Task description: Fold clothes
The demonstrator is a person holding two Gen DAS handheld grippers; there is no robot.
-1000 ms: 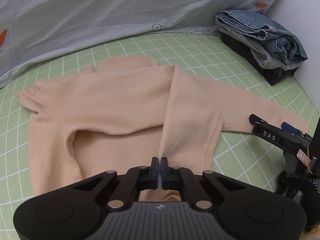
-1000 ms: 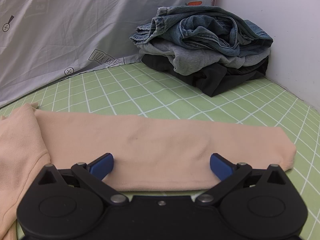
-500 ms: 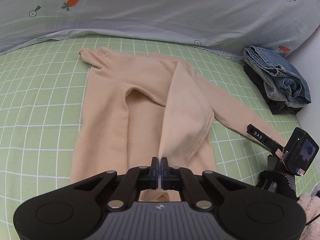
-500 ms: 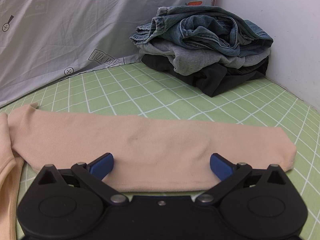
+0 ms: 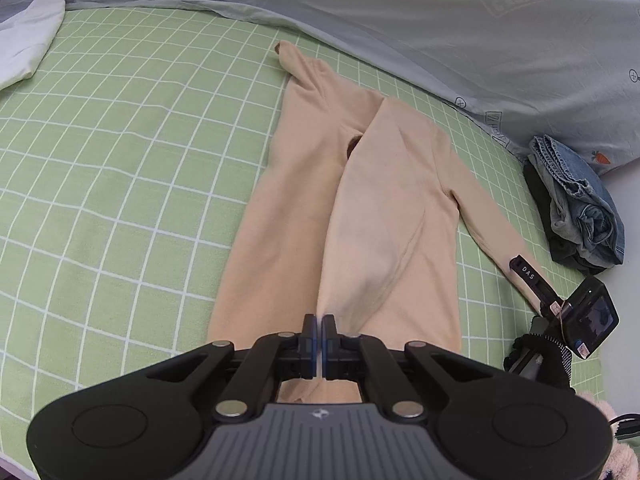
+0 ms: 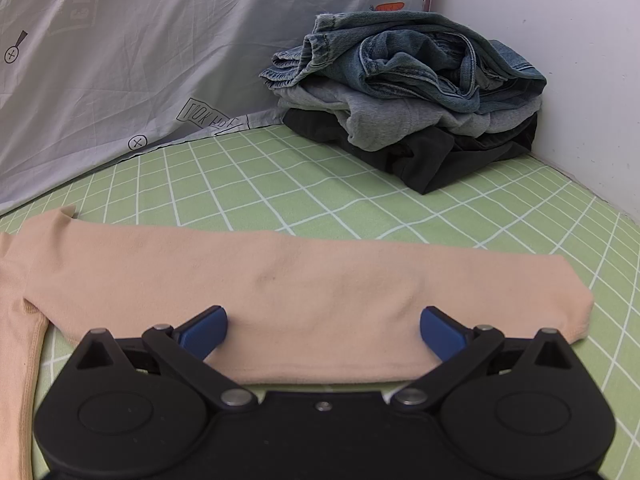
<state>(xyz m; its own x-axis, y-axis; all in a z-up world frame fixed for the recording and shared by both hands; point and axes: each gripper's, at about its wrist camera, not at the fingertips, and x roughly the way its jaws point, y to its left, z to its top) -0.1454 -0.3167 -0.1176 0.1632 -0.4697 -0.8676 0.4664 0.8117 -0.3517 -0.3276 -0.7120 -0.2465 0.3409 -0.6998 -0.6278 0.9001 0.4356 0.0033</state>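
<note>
A peach long-sleeved top (image 5: 288,208) lies on the green checked bed sheet (image 5: 120,160). My left gripper (image 5: 319,326) is shut on a raised fold of the top at its near hem and holds it above the body of the garment. One sleeve (image 6: 304,288) stretches flat to the right. My right gripper (image 6: 323,330) is open, its blue fingertips (image 6: 208,328) spread over the near edge of that sleeve; it also shows in the left wrist view (image 5: 532,276), resting over the sleeve's end.
A stack of folded clothes, jeans on top (image 6: 404,72), sits in the far right corner against a white wall (image 6: 560,60). A grey printed duvet (image 5: 400,20) runs along the back. A white cloth (image 5: 24,40) lies at the far left.
My left gripper has pulled back and risen with the fold, so the top now looks long and narrow. The body of the top has slid left in the right wrist view. The right gripper stayed put.
</note>
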